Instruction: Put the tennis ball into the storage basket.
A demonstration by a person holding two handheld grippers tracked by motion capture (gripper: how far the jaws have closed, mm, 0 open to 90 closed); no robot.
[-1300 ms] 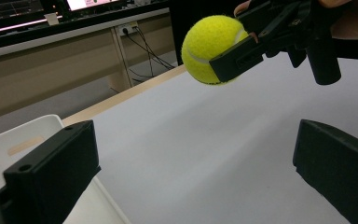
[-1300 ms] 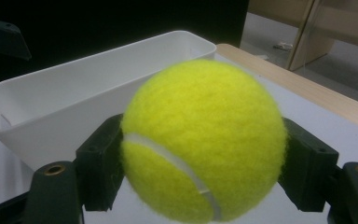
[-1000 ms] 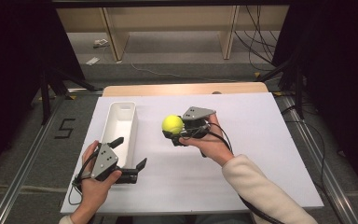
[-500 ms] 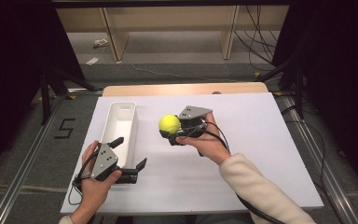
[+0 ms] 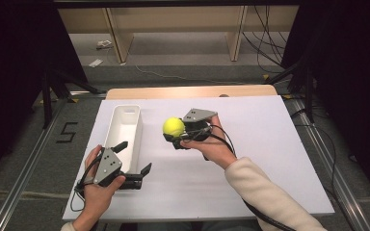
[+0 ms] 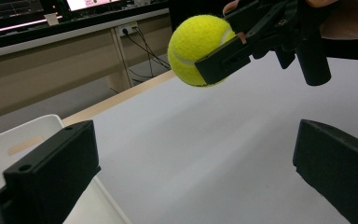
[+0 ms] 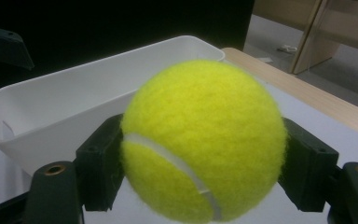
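Right hand-held gripper (image 5: 176, 137) — jaws clamped on the yellow tennis ball (image 5: 173, 126), held above the white bench (image 5: 270, 159), just right of the white bin (image 5: 125, 126). Left hand-held gripper (image 5: 134, 161) — jaws spread, empty, beside the bin's near end.

The ball (image 7: 204, 140) is bright yellow with a thin white curved line. The tray (image 5: 125, 126) is white. The worktop (image 5: 270, 144) is white, and both claws have black jaws.
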